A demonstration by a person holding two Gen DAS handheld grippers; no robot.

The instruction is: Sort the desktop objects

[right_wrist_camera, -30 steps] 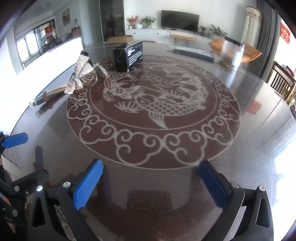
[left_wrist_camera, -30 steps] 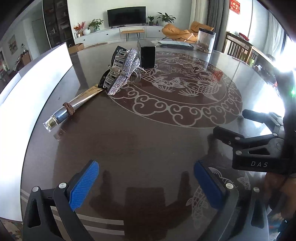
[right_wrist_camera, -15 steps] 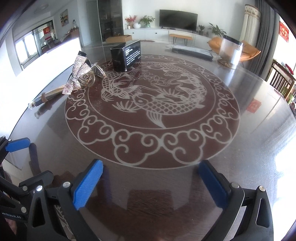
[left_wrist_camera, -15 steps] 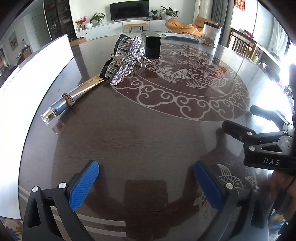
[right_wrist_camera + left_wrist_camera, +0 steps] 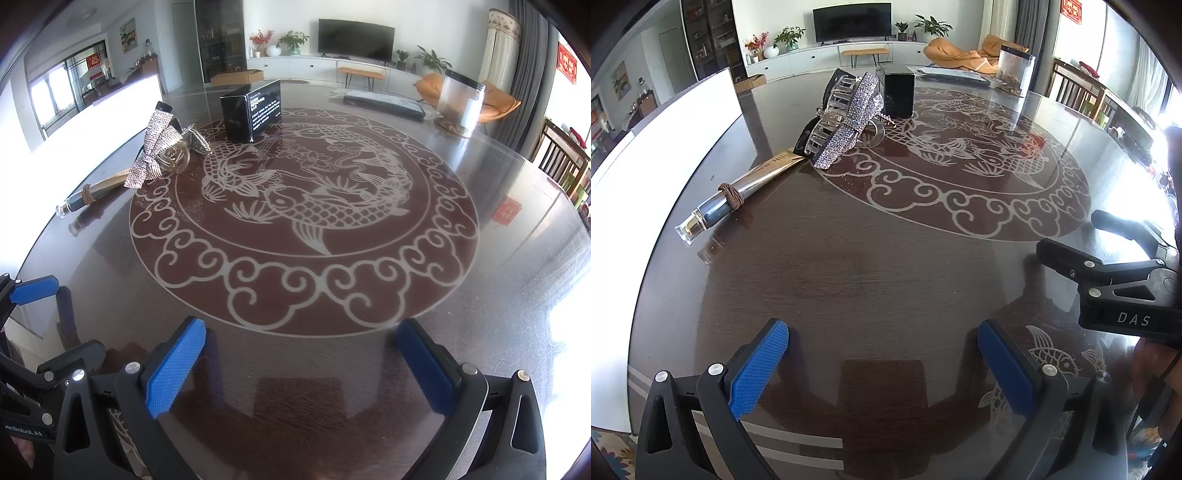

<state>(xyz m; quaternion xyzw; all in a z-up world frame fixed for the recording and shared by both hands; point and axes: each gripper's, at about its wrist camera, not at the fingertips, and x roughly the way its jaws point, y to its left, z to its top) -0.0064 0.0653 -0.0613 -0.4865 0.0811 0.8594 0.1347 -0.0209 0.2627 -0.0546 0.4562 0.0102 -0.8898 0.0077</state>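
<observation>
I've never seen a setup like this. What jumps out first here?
The big pale fish pattern across the dark round table stands out first. To its left lies a sparkly bow hair clip, with a black box just behind it. Both open grippers, left gripper and right gripper, hover empty near the table's edge.
</observation>
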